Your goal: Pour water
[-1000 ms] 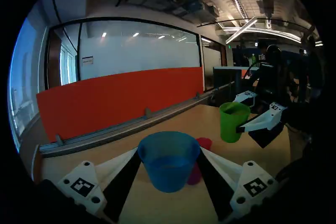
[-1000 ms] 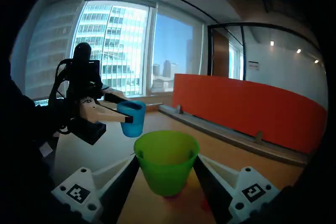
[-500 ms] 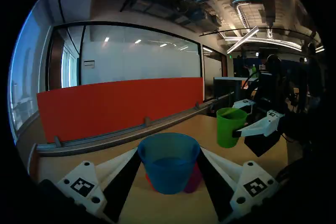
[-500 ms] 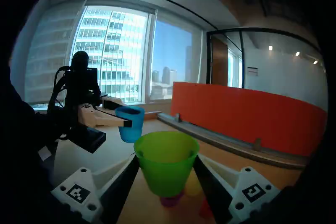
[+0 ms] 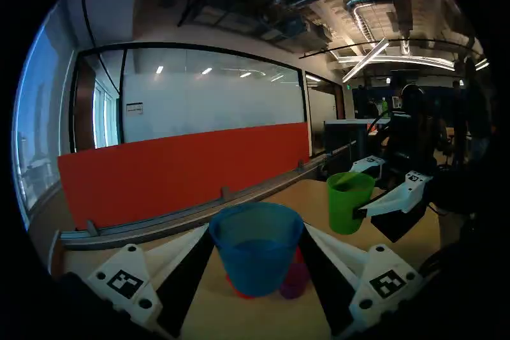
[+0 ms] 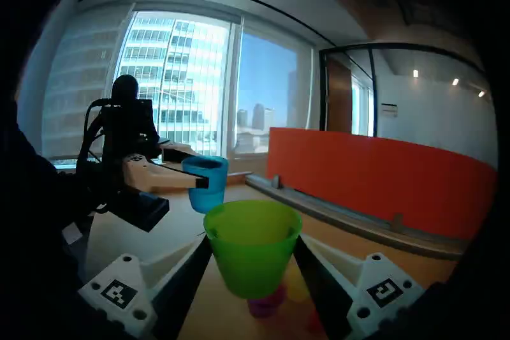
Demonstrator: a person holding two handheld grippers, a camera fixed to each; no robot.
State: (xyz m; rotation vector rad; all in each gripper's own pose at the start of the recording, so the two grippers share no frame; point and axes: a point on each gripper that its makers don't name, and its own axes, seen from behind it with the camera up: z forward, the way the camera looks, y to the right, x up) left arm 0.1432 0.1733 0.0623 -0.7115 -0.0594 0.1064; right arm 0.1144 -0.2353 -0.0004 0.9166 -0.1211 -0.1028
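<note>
In the left gripper view my left gripper [image 5: 256,247] is shut on a blue cup [image 5: 256,254] with water in its lower half, held upright above the wooden table [image 5: 268,317]. In the right gripper view my right gripper [image 6: 253,254] is shut on an upright green cup [image 6: 252,252]. The green cup [image 5: 347,201] and right gripper [image 5: 366,190] also appear at the right of the left gripper view. The blue cup [image 6: 206,182] and left gripper [image 6: 191,171] appear at the left of the right gripper view. Both cups hang at about the same height, apart.
Small coloured cups stand on the table below: a purple one [image 5: 295,279] and a red one [image 5: 237,288] in the left gripper view, purple [image 6: 268,302], yellow [image 6: 296,286] and red [image 6: 313,321] in the right. An orange divider [image 5: 185,164] and a metal rail [image 5: 191,212] line the table's far edge.
Both grippers have risen a little with their cups. The small cups on the table now sit lower and clearer under the held cups. Both cups stay upright.
</note>
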